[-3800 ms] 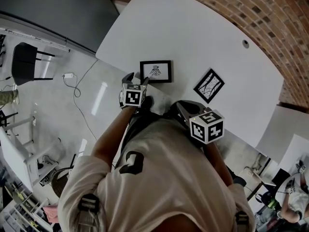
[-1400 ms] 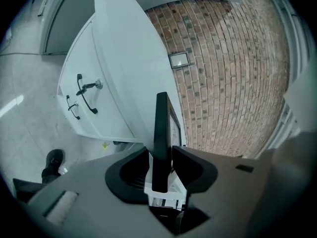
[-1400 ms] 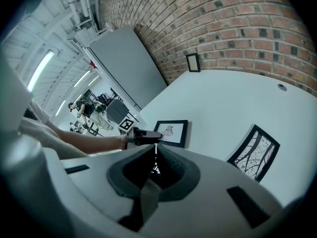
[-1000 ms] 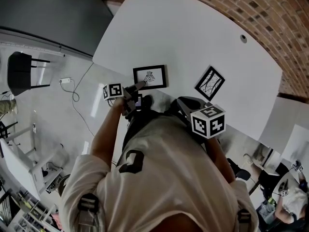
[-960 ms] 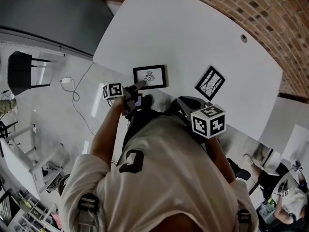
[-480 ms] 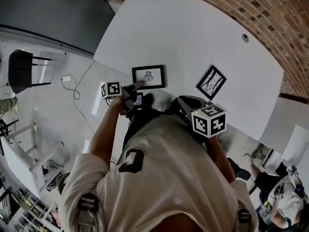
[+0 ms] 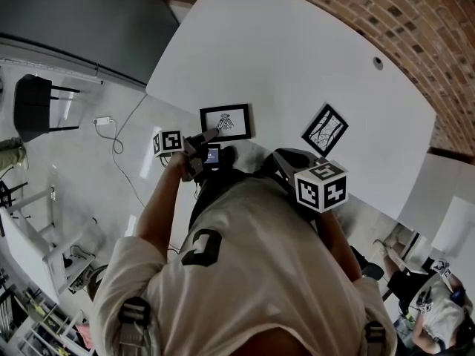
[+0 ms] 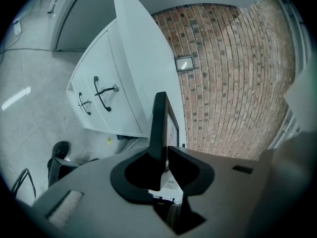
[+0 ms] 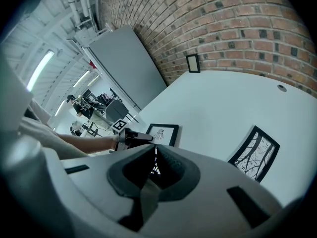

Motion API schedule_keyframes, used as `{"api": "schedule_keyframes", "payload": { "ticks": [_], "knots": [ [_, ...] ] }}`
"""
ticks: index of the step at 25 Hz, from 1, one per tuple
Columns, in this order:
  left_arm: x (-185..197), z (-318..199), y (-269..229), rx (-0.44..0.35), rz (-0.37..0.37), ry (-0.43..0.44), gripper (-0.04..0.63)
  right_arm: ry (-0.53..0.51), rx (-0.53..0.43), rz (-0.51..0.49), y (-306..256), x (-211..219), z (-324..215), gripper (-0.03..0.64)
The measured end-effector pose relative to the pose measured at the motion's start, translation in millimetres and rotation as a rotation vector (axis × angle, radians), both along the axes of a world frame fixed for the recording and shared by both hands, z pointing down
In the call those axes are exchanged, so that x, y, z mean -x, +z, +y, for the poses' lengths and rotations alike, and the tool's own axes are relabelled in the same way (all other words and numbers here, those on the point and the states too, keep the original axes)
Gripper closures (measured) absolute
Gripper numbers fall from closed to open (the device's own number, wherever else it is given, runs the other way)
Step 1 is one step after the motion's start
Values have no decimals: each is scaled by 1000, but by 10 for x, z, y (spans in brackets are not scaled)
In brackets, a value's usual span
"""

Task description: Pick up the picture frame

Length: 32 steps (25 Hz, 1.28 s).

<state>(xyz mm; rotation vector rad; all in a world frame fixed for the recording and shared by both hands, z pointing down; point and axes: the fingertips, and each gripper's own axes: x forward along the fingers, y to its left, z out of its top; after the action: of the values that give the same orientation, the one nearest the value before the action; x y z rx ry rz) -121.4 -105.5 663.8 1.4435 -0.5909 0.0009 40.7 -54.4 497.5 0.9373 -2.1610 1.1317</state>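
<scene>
- Head view looks steeply down on a white table [image 7: 297,58] set against a brick wall [image 7: 386,13]; the person's shoulders and back fill the lower half.
- A black-edged picture frame [image 7: 225,122] holding a small bird-like drawing sits near the table's near-left edge. Whether it rests flat or is raised off the surface cannot be told.
- At the end of the person's outstretched left forearm, the left gripper [image 7: 211,134] has its tips at the frame's near-left corner.
- Left gripper view shows that frame edge-on between the jaws. They stand narrow, have just been closing, and press on the frame from either side.
- Right gripper view shows the right gripper [image 9: 154,155] with its jaws together and nothing between them.
- Its marker cube [image 7: 320,186] hangs over the table's near edge, apart from both frames.
- A second frame [image 7: 324,130] with a dark branch pattern lies turned diagonally, well to the right of the picture frame.
- A small frame [image 9: 192,63] leans against the brick wall at the table's far edge.
</scene>
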Motion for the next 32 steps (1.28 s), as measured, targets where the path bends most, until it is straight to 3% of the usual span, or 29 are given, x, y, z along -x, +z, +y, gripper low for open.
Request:
{"api": "schedule_keyframes", "payload": {
  "ticks": [11,32],
  "knots": [
    [109,1,-61,-15,-29,10,520,-6,-12,6,-14,42,-47,610],
    [314,-221,-374,-93,-23,-121,558,-10,-25,16,-28,53,-95,609]
  ]
}}
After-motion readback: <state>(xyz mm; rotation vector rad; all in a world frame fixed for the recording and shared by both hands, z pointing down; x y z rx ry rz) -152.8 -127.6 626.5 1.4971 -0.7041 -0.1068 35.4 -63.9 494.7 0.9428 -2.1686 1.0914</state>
